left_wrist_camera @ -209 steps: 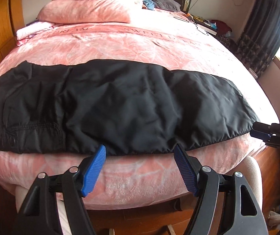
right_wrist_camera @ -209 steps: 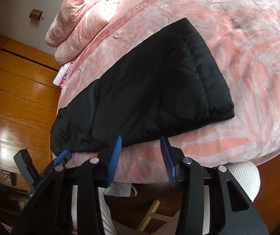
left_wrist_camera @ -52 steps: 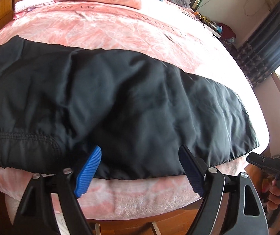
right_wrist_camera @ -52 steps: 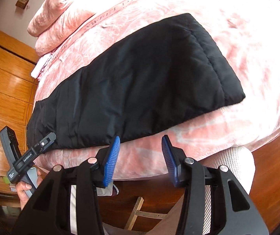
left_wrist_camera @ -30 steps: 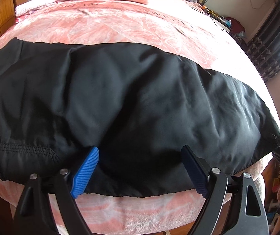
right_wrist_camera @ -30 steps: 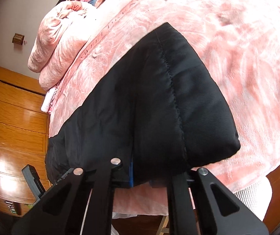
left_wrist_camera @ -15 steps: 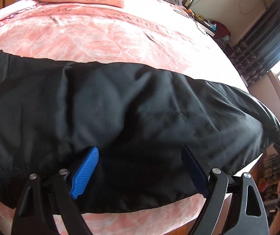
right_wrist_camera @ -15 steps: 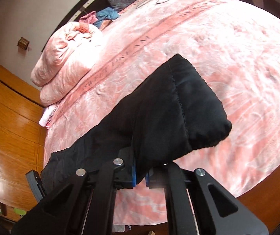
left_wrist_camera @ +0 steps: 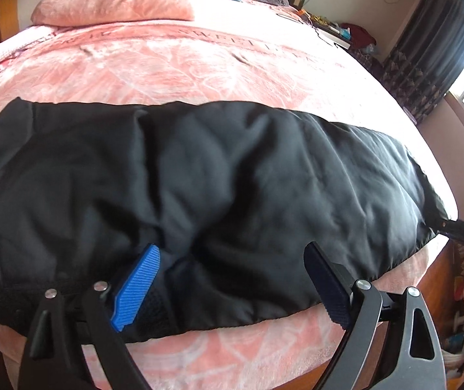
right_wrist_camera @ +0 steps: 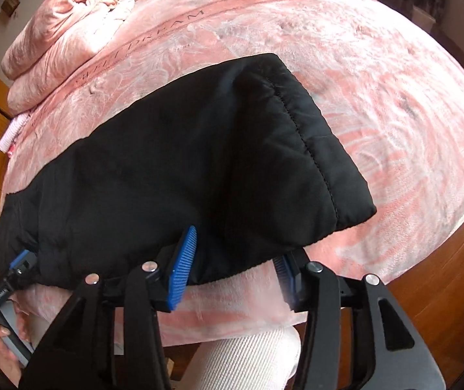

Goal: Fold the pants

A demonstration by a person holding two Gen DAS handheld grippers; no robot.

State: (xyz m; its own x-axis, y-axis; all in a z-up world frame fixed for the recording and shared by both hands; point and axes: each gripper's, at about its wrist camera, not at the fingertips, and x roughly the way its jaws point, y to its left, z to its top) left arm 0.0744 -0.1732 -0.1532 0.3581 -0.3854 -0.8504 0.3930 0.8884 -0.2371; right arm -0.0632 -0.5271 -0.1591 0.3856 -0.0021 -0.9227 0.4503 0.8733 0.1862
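Lengthwise, black padded pants (left_wrist_camera: 232, 178) cover bedspread (left_wrist_camera: 183, 61).

Both wrist views look steeply down, close over the black pants (left_wrist_camera: 232, 178) on the bed (right_wrist_camera: 394, 97) from opposite ends.

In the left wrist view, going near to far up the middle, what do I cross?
Left gripper → black pants → bare pink bedspread → pink pillows at the head of the bed.
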